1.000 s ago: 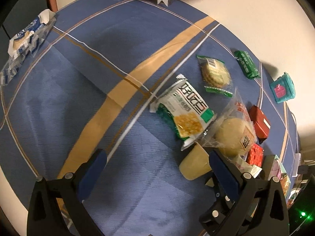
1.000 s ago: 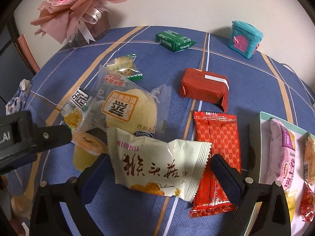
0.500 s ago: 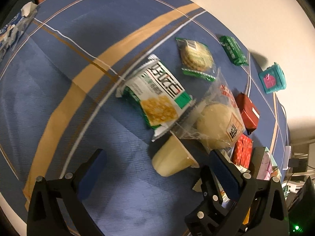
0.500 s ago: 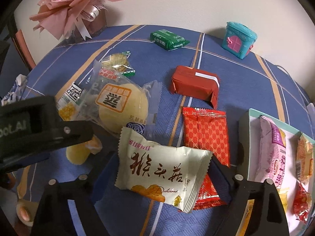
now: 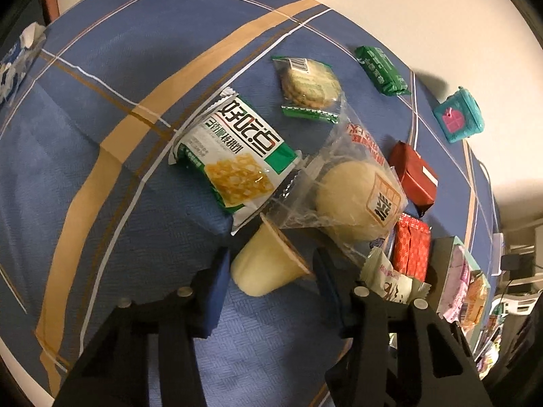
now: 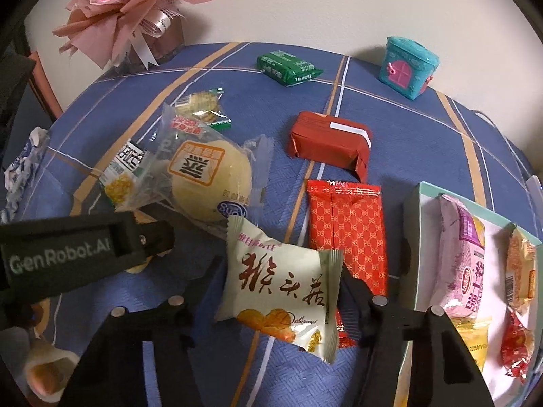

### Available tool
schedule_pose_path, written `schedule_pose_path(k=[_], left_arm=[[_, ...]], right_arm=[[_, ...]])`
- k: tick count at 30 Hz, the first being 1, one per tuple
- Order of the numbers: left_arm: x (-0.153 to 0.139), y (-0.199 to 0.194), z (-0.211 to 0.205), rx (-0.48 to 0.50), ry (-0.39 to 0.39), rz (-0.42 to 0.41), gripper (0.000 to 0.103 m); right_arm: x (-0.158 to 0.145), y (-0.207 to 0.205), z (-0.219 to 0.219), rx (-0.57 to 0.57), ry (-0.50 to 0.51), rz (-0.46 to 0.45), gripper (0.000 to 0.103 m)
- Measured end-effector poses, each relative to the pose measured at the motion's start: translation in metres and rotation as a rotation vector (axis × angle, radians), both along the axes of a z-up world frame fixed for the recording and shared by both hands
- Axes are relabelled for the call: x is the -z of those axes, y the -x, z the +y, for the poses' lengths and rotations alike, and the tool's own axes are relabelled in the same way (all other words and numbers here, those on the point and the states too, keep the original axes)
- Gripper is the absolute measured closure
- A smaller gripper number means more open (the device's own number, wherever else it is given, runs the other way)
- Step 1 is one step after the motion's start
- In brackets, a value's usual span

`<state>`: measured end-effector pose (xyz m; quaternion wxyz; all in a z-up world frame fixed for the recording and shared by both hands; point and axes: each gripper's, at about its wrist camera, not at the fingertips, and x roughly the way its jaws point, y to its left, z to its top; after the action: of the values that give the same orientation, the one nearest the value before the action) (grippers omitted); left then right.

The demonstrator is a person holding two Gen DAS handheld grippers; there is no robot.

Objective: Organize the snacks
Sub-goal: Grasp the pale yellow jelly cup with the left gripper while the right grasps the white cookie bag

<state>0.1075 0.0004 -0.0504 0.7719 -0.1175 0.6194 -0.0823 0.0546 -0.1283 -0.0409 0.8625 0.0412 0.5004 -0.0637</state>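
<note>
While both jaws close: left gripper (image 5: 271, 276) straddles jelly cup (image 5: 268, 268) lying on side on blue cloth (image 5: 101, 203), pads at its flanks, contact unclear. Right gripper (image 6: 280, 288) brackets cream packet (image 6: 281, 285), pads at packet edges, beside tray (image 6: 412, 224).

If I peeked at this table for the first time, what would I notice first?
Probably the two black grippers, each closing around a snack. The left gripper has a pale yellow jelly cup between its fingers, and the right gripper has a cream packet with dark red writing. After that, the pink bouquet at the far left corner and the teal toy house by the wall.
</note>
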Motion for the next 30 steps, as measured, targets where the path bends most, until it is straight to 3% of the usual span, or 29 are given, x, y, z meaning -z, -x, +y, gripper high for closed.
schedule_pose_path(k=[12,30], left_arm=[[-0.019,0.01,-0.013,0.006,-0.011,-0.035,0.052],[-0.058,0.022,-0.023,0.007,-0.001,-0.123,0.052]], right_arm=[[-0.008,0.006,-0.013,0.026,-0.071,0.004,0.044],[-0.047,0.028,-0.048,0.099,-0.108,-0.038,0.044]])
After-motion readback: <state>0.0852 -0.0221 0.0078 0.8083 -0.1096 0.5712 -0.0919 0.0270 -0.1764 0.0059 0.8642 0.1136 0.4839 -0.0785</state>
